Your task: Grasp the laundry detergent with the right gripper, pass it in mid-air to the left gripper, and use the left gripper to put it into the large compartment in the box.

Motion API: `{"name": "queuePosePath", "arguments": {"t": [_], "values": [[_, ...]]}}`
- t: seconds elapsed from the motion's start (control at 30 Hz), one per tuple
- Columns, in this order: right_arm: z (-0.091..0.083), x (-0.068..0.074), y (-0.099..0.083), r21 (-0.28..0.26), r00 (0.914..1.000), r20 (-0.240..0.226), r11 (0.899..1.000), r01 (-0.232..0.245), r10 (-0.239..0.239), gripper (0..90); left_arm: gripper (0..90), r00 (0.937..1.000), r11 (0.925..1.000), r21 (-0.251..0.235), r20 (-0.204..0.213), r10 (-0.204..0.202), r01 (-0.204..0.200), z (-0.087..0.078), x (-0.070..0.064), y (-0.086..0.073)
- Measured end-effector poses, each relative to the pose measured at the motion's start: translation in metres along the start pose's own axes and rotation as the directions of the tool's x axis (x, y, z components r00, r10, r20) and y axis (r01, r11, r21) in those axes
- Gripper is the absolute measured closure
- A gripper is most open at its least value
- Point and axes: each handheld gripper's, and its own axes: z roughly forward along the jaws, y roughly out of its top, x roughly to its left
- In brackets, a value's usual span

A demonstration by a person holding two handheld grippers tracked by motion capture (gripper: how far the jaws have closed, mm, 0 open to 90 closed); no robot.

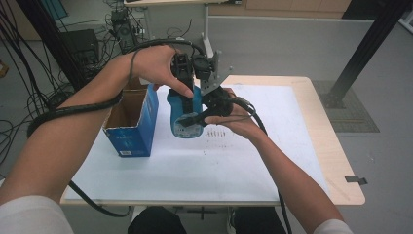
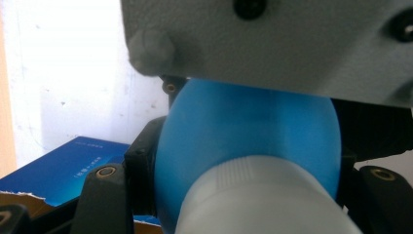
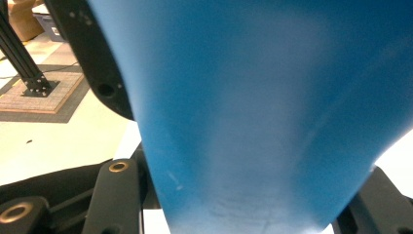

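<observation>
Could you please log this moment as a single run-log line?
blue bottle held above table | left gripper shut on bottle | right gripper shut on bottle | open box at left

Both hands and the grippers cover the top of the blue bottle [image 1: 184, 113]. Its label print is too small to read. Behind the bottle, the bench [image 1: 292, 146] surface is hidden.

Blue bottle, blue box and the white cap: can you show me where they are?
Blue bottle [image 1: 185, 114]: high view, on its lower body with the label.
Blue box [image 1: 143, 124]: high view, on its blue side wall.
White cap [image 2: 263, 200]: left gripper view, on its ribbed side.
</observation>
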Motion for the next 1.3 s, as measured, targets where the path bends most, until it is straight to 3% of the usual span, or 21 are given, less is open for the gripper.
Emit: {"name": "queuePosePath", "arguments": {"t": [0.27, 0.43, 1.3], "values": [[0.0003, 0.0014, -0.0005, -0.005, 0.9998, -0.010, 1.000, -0.015, 0.015, 43.3, 37.0, 1.0000, 1.0000, 0.000, -0.001, 0.001, -0.001, 0.0005, -0.0005, -0.0001], [0.0002, 0.0005, -0.0006, -0.003, 1.0000, -0.002, 1.000, 0.002, -0.002, 43.2, 37.1, 1.0000, 1.0000, 0.001, -0.002, -0.001, 0.001, 0.0000, -0.0012, 0.0000], [0.0016, 0.0005, -0.0013, -0.010, 0.9999, -0.010, 1.000, -0.002, 0.002, 42.4, 37.3, 1.0000, 1.0000, 0.010, -0.002, 0.001, -0.001, 0.0007, -0.0016, 0.0001]]}}
